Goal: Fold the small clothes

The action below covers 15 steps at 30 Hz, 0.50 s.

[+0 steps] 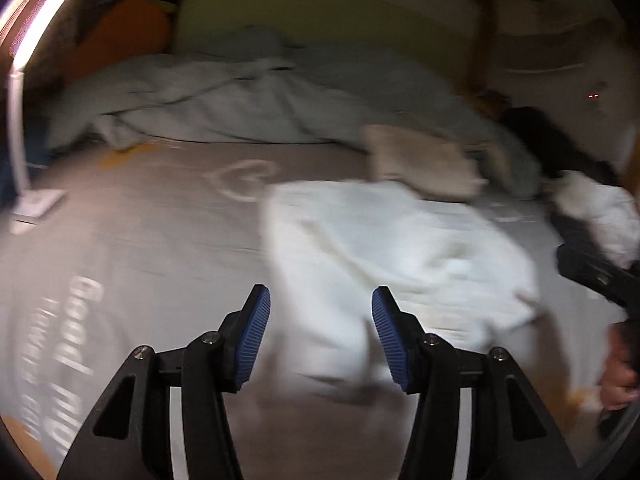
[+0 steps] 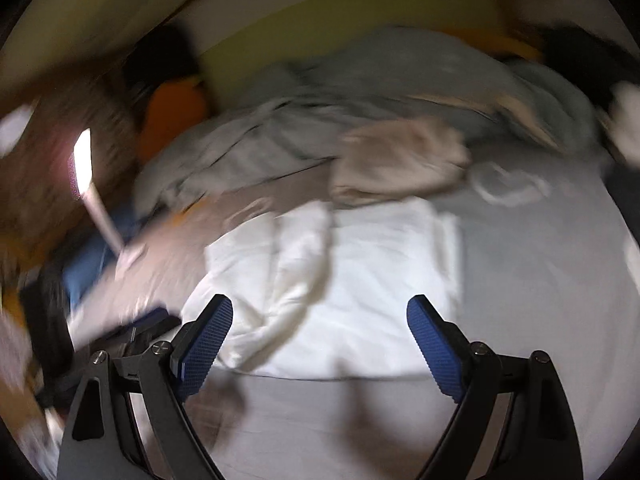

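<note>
A white garment lies spread on the grey bed sheet, partly folded, with a sleeve or leg trailing toward me. My left gripper is open and empty, hovering just above the garment's near edge. In the right wrist view the same white garment lies flat with a rumpled fold on its left half. My right gripper is wide open and empty above the garment's near edge. Both views are motion-blurred. The right gripper's black body shows at the right edge of the left wrist view.
A folded beige cloth lies just beyond the white garment. A crumpled pale blue-grey blanket fills the back of the bed. A white lamp stands at the left. More white and dark clothes lie at the right. An orange pillow sits at the back.
</note>
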### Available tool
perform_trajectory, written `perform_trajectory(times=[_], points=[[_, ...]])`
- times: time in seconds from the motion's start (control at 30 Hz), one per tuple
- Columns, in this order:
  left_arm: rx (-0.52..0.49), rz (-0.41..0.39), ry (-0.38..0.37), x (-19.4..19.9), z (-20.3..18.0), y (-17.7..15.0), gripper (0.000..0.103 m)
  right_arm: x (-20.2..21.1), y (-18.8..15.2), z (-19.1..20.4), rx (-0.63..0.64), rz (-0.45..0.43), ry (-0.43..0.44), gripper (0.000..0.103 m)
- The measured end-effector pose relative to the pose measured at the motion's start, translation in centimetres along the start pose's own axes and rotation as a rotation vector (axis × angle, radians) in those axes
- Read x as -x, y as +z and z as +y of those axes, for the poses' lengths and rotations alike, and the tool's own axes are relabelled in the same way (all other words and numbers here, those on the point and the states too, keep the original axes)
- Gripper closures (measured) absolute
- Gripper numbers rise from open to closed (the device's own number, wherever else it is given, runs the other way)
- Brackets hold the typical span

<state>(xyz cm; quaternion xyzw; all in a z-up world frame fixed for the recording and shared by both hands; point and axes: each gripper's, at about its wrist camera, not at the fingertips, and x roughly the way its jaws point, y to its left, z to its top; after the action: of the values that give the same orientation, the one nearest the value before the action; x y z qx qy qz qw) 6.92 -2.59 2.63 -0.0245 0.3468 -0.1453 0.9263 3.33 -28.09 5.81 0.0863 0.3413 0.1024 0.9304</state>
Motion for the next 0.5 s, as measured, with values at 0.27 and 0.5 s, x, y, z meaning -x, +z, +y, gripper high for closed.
perform_trajectory(times=[0.27, 0.5], points=[[0.101, 0.235, -0.058, -6.1, 4.1, -2.5, 0.053, -13.3, 2.9, 8.5, 0.126, 0.282, 0.099, 0.053], [0.150, 0.181, -0.273, -3.6, 5.2, -3.4, 0.053, -15.1, 3.1, 10.3, 0.184, 0.236, -0.180, 0.100]])
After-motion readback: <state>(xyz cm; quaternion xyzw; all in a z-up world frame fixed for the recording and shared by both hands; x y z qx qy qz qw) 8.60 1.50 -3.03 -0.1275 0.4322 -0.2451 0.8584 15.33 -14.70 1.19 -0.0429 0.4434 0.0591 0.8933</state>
